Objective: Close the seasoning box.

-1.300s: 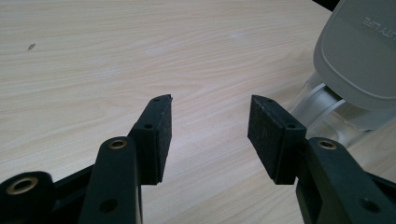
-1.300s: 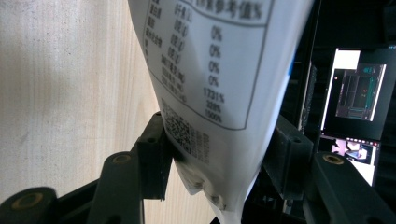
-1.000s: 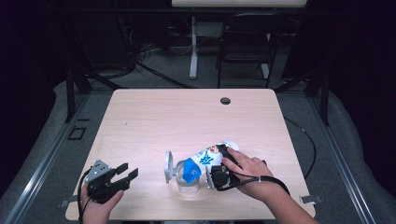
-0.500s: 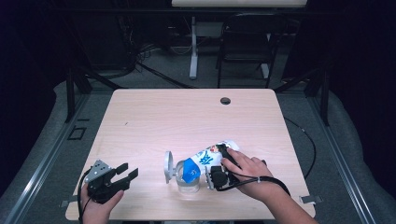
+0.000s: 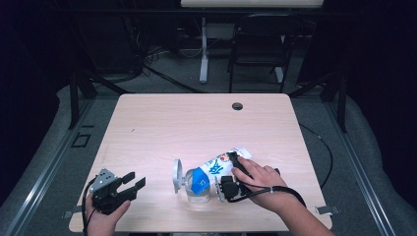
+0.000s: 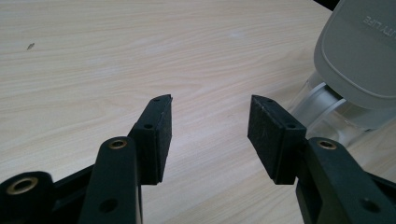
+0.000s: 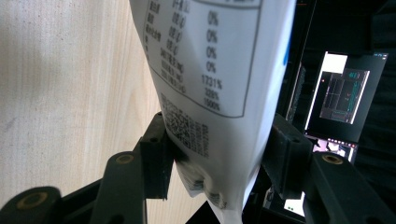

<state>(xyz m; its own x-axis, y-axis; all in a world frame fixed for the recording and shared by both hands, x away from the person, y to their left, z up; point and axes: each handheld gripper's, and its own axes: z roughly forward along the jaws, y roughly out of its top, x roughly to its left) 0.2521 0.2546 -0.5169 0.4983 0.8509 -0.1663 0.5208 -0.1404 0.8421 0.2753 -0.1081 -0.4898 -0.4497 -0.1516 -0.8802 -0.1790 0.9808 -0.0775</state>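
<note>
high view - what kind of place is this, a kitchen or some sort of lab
Most likely a lab or recording studio, not a kitchen: a bare wooden table stands among dark surroundings, cables trail over the grey floor behind it, and a lit computer screen glows in the right gripper view.

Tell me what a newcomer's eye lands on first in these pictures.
First comes the white and blue pouch, tipped over a clear container near the table's front edge, with the right tool clamped around it; the right gripper view shows its printed back squeezed between both pads. Next is the container's grey flip lid, standing open. At the front left corner, the left tool gapes open, holding nothing.
</note>
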